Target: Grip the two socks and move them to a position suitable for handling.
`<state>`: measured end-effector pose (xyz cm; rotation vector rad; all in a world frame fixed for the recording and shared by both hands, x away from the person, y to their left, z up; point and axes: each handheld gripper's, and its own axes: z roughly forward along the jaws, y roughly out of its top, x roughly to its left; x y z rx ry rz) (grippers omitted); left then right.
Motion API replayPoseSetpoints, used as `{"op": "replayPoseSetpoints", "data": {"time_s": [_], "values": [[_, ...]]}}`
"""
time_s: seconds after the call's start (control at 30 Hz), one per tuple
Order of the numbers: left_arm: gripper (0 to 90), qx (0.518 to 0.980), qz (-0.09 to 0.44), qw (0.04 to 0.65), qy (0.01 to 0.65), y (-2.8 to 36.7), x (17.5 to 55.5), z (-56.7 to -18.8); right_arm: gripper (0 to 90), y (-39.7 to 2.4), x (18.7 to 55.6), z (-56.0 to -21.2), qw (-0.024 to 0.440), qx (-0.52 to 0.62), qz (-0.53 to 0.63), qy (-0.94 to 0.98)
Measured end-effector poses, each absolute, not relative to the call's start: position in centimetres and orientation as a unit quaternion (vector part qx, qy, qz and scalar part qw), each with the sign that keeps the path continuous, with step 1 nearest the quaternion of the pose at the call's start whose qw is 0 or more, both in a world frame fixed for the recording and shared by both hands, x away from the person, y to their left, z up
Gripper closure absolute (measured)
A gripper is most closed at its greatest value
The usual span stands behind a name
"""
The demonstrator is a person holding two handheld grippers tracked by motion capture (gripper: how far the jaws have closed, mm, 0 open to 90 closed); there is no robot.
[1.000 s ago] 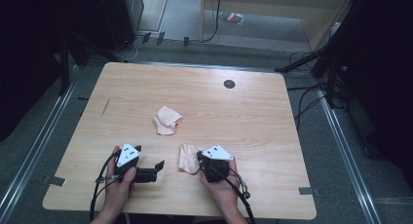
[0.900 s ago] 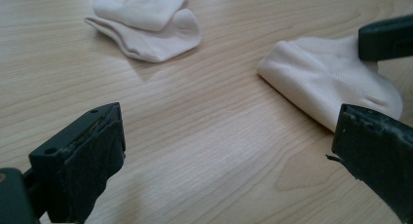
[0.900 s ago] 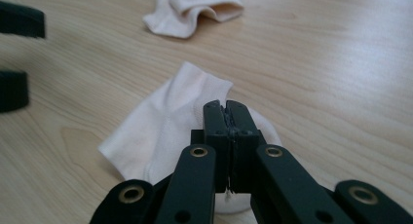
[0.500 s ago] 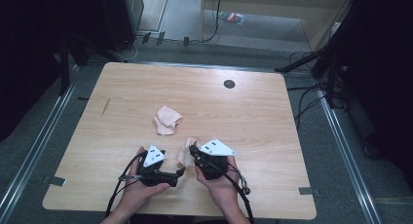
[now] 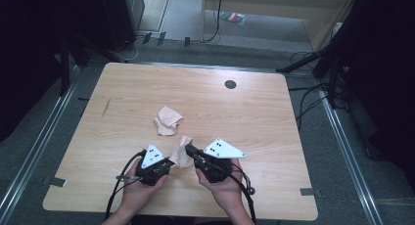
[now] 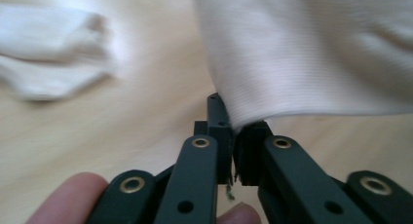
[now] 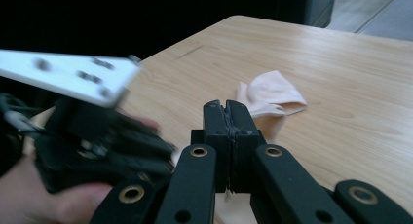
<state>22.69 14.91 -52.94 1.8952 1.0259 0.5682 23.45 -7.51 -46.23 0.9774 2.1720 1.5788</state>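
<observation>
Holding one small peach-coloured sock (image 5: 182,154) between two tools is the step in hand, as I judge it: a sock has been picked off the table (image 5: 274,117) and is now shared by both grippers, probably so that it can be stretched, straightened or turned; the left gripper (image 6: 233,136) has just been closing its jaws, and in the left gripper view they now pinch the edge of the pale ribbed fabric, which rises up and away to the right; the right gripper (image 7: 227,118) has its jaws pressed tight together, and in the high view its tips meet the upper part of the same sock, so I take it to be gripping cloth too, though the pinch itself is hard to see in the right gripper view; the held sock hangs between the two grippers near the front of the table, just above the surface; a second sock (image 5: 168,120) of the same colour lies crumpled a little farther back, near but apart.

Next, the hands would need to draw apart gently, keeping both pinches firm, since thin knit slips easily; the fabric looks soft, finely ribbed and limp, folding into loose lobes; the table is pale wood-grain laminate, smooth and flat, with rounded corners and a dark round cable hole (image 5: 230,84) towards the far edge.
</observation>
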Motion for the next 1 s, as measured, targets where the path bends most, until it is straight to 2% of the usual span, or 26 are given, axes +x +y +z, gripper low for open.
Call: {"op": "replayPoseSetpoints", "data": {"time_s": [0.03,0.07,0.13,0.2,0.27,0.3,0.33,0.43,0.47,0.5,0.53,0.57,0.6,0.73,0.77,0.93,1.0], "values": [[89.8,0.76,0.262,0.432,0.41,15.4,22.3,-52.5,90.0,-7.6,23.5,-46.3,0.142,0.342,0.545,0.752],[89.9,0.76,0.262,0.432,0.41,15.4,22.3,-52.5,90.0,-7.6,23.5,-46.3,0.142,0.342,0.545,0.752],[90.0,0.758,0.323,0.41,0.392,15.9,21.3,-51.7,90.0,-7.9,23.9,-47.0,0.137,0.357,0.538,0.751],[89.9,0.77,0.319,0.398,0.383,15.6,20.9,-51.7,90.0,-8.0,24.5,-48.1,0.13,0.364,0.526,0.758],[88.8,0.797,0.263,0.391,0.377,14.0,20.6,-52.9,90.0,-8.3,25.3,-50.0,0.133,0.382,0.492,0.771],[85.6,0.797,0.263,0.391,0.377,14.0,20.6,-52.9,90.0,-8.3,25.3,-50.0,0.133,0.382,0.492,0.771],[77.9,0.821,0.221,0.373,0.37,13.1,21.0,-53.9,90.0,-9.0,25.8,-51.5,0.15,0.397,0.458,0.781],[58.1,0.828,0.192,0.384,0.361,13.0,21.1,-54.5,89.9,-9.8,26.4,-52.4,0.15,0.408,0.441,0.785],[50.3,0.827,0.165,0.404,0.353,13.5,21.2,-54.4,85.4,-10.7,27.0,-53.2,0.148,0.418,0.421,0.791],[47.3,0.827,0.165,0.404,0.353,13.5,21.2,-54.4,80.8,-10.9,27.2,-53.3,0.153,0.421,0.421,0.789],[45.7,0.813,0.158,0.432,0.357,14.4,21.4,-54.0,74.3,-11.4,27.3,-53.2,0.163,0.433,0.424,0.779],[43.7,0.813,0.158,0.432,0.357,14.4,21.4,-54.0,74.3,-11.4,27.3,-53.2,0.163,0.433,0.424,0.779],[42.6,0.795,0.156,0.457,0.368,15.7,21.8,-53.5,69.4,-12.1,27.4,-52.7,0.174,0.452,0.438,0.757],[45.1,0.769,0.176,0.456,0.413,17.6,22.7,-53.2,63.0,-12.9,27.3,-52.3,0.162,0.467,0.438,0.751],[47.2,0.758,0.189,0.431,0.451,18.4,23.5,-53.5,61.7,-12.8,27.2,-52.4,0.157,0.467,0.43,0.756],[55.3,0.769,0.176,0.394,0.472,18.2,24.3,-54.4,59.7,-11.9,27.2,-53.8,0.143,0.469,0.405,0.771],[62.2,0.774,0.171,0.379,0.477,17.9,24.5,-54.7,61.4,-11.5,27.1,-54.1,0.142,0.467,0.399,0.776]]}}
